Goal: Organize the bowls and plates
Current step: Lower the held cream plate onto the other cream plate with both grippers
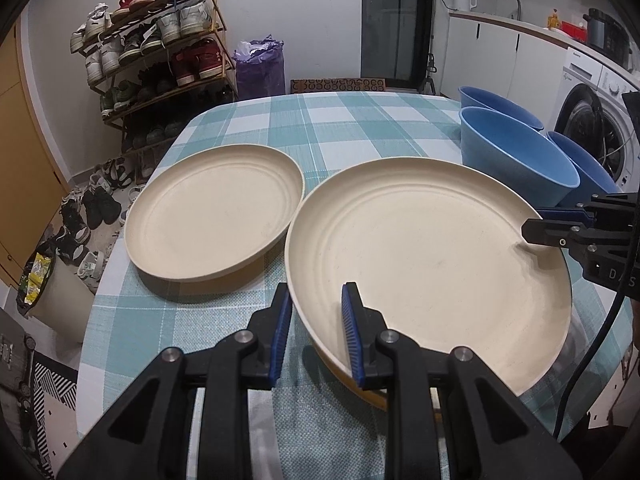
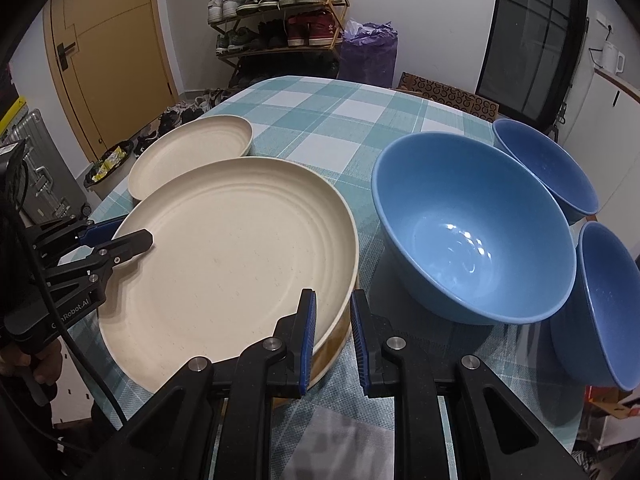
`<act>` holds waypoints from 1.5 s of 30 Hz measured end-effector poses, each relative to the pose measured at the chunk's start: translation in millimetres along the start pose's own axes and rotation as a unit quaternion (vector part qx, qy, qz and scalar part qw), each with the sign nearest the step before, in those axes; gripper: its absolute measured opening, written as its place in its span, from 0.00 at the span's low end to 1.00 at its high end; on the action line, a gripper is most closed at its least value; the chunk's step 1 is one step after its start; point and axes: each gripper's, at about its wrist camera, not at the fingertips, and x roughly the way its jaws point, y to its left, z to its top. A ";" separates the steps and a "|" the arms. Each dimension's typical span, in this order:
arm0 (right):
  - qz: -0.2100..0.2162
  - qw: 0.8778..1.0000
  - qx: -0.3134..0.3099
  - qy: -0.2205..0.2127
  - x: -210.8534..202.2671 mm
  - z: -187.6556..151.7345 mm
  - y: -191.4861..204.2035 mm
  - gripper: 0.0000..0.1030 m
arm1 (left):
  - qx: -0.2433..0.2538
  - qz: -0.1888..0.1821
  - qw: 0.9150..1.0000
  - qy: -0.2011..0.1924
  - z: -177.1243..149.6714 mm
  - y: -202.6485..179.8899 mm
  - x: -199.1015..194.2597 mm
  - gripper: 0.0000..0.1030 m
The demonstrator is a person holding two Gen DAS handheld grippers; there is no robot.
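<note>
- Cream all over on the near plate [image 1: 432,256], faint rings pressed into it, with an amber-brown band showing under its rim.
- Same plain cream on the far plate [image 1: 212,212].
- And the tablecloth [image 1: 340,128]: teal and white checks, woven look.
- Big bowl [image 2: 472,232], light sky blue, glossy white glints inside.
- Two smaller bowls, [image 2: 548,168] and [image 2: 604,304], a deeper blue.
- Left gripper [image 1: 316,332]: black frame, royal-blue ribbed pads, silver rivets.
- Right gripper [image 2: 332,344]: same black and blue.
- Behind, an ochre-yellow door [image 2: 108,52], a purple bag [image 1: 260,64], red, white and blue shoes on the rack [image 1: 160,40].
</note>
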 end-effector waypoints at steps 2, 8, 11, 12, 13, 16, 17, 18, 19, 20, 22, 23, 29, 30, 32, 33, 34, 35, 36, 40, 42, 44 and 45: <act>0.000 1.000 0.000 0.001 0.5 -1.8 0.8 0.17 | 0.000 -0.001 1.000 0.000 0.6 -0.2 0.6 0.23; -0.007 1.000 -0.004 0.005 4.7 -5.8 3.2 0.17 | 0.002 0.002 1.000 0.004 0.4 -0.3 3.4 0.23; -0.014 1.000 -0.009 0.007 7.6 -6.6 4.4 0.17 | 0.007 0.007 1.000 0.006 -1.8 -2.6 6.9 0.23; -0.019 1.000 -0.012 0.006 8.6 -6.7 5.3 0.17 | 0.009 0.011 1.000 0.008 -2.6 -3.4 8.7 0.22; -0.022 1.000 -0.014 0.007 9.6 -6.9 6.2 0.17 | 0.010 0.012 1.000 0.009 -3.8 -4.1 10.0 0.23; -0.030 0.999 -0.020 0.008 12.3 -8.7 8.3 0.17 | 0.012 0.014 1.000 0.014 -5.6 -6.3 13.7 0.23; -0.032 0.999 -0.022 0.010 13.6 -9.3 8.7 0.17 | 0.013 0.014 1.000 0.015 -5.9 -6.8 14.4 0.23; -0.034 0.999 -0.024 0.012 14.8 -10.5 8.8 0.17 | 0.013 0.015 1.000 0.015 -5.9 -7.8 15.6 0.22; -0.035 0.999 -0.025 0.013 15.8 -11.2 9.5 0.17 | 0.014 0.014 1.000 0.015 -5.9 -7.8 15.3 0.23; -0.037 0.999 -0.025 0.013 16.9 -11.7 9.2 0.17 | 0.016 0.015 1.000 0.015 -6.2 -8.5 16.0 0.23; -0.041 0.999 -0.029 0.014 18.4 -12.5 9.8 0.17 | 0.018 0.019 1.000 0.015 -7.1 -9.7 17.2 0.23; -0.044 0.998 -0.030 0.015 19.0 -13.0 10.4 0.17 | 0.019 0.020 0.999 0.015 -7.5 -10.4 18.0 0.23; -0.064 0.997 -0.046 0.018 23.1 -14.4 17.0 0.17 | 0.041 0.040 0.998 0.014 -10.4 -18.4 18.0 0.23; -0.065 0.997 -0.046 0.019 23.6 -14.6 17.0 0.17 | 0.043 0.041 0.998 0.013 -10.6 -19.0 17.9 0.24; -0.064 0.997 -0.044 0.021 24.6 -14.8 16.7 0.17 | 0.043 0.040 0.998 0.013 -11.1 -19.3 17.6 0.25; -0.064 0.997 -0.045 0.021 24.7 -15.4 17.5 0.17 | 0.043 0.040 0.998 0.014 -11.2 -19.4 17.5 0.26; -0.065 0.997 -0.045 0.021 25.1 -15.6 18.0 0.17 | 0.044 0.040 0.998 0.014 -11.2 -19.3 17.3 0.26; -0.066 0.996 -0.047 0.022 25.7 -15.8 18.6 0.17 | 0.045 0.041 0.998 0.014 -11.4 -19.1 17.2 0.26; -0.068 0.996 -0.049 0.022 25.9 -16.3 19.6 0.17 | 0.045 0.041 0.998 0.014 -11.3 -18.8 17.0 0.26; -0.067 0.996 -0.049 0.024 27.4 -17.0 19.6 0.17 | 0.048 0.039 0.998 0.016 -11.9 -19.0 17.3 0.27; -0.065 0.997 -0.048 0.022 25.7 -16.2 19.4 0.17 | 0.049 0.036 0.998 0.017 -11.6 -19.5 17.6 0.29; -0.065 0.996 -0.050 0.020 24.2 -15.7 20.0 0.17 | 0.050 0.035 0.998 0.018 -11.7 -19.8 17.9 0.30; -0.066 0.996 -0.051 0.020 24.0 -15.6 20.5 0.17 | 0.050 0.034 0.998 0.018 -11.6 -19.4 18.2 0.30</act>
